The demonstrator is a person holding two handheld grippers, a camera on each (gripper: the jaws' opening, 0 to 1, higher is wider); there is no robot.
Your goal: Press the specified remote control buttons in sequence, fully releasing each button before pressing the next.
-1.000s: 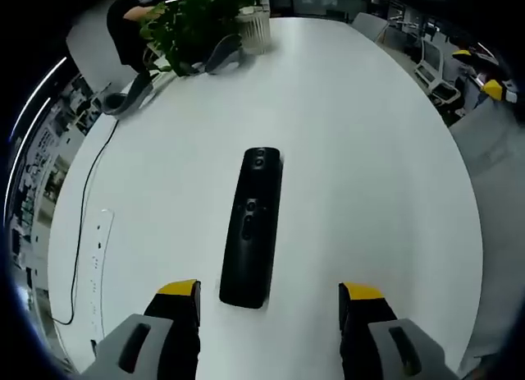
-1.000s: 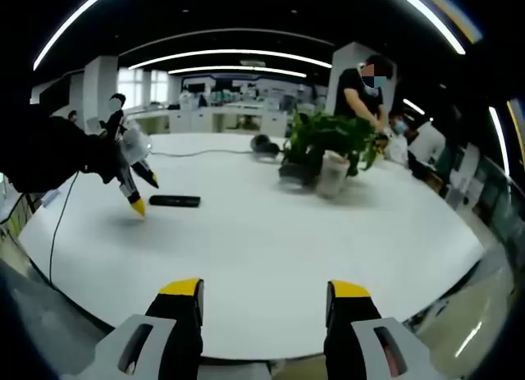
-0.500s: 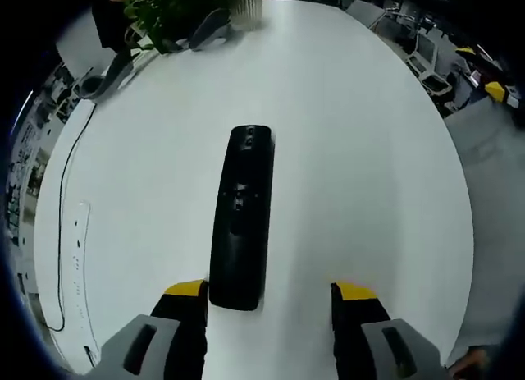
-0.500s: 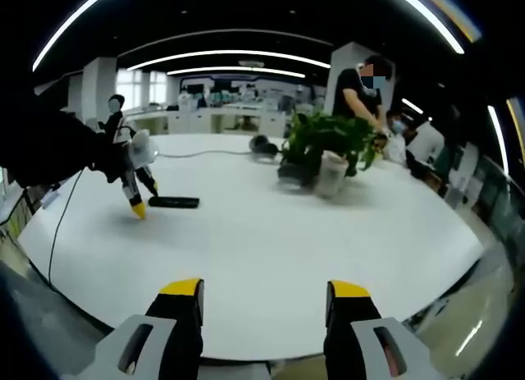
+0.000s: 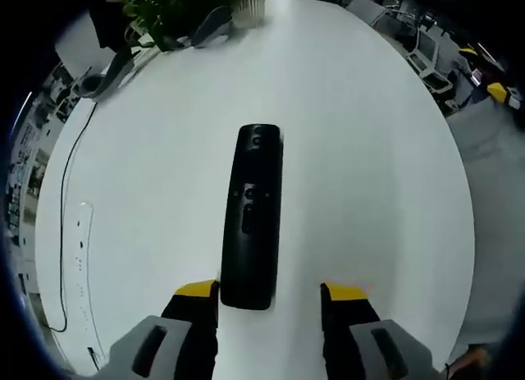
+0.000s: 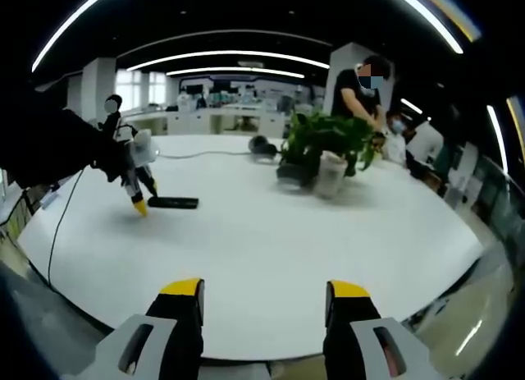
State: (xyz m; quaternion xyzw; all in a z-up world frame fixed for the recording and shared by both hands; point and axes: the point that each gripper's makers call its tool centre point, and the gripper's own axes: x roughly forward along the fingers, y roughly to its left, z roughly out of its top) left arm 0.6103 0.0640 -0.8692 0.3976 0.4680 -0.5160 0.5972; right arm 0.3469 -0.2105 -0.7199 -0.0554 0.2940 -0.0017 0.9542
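A long black remote [image 5: 253,220] lies flat on the white table [image 5: 369,167], its buttons facing up. My left gripper [image 5: 271,294] hovers over the remote's near end, open, with the yellow-tipped jaws on either side of that end. The left jaw is close beside the remote and a gap shows on the right. In the right gripper view, the left gripper [image 6: 139,201] points down at the remote [image 6: 173,203] far off to the left. My right gripper [image 6: 264,291] is open with nothing between its jaws, near the table's front edge.
A potted plant [image 6: 324,146] and headphones [image 6: 264,146] stand at the table's far side, where a person [image 6: 361,84] is standing. A white power strip [image 5: 82,257] and its cable [image 5: 70,167] lie left of the remote. Office chairs [image 5: 426,56] stand beyond the table's edge.
The left gripper's jaws have come a little closer together and now sit more centred on the remote's near end. The right gripper has stayed in place.
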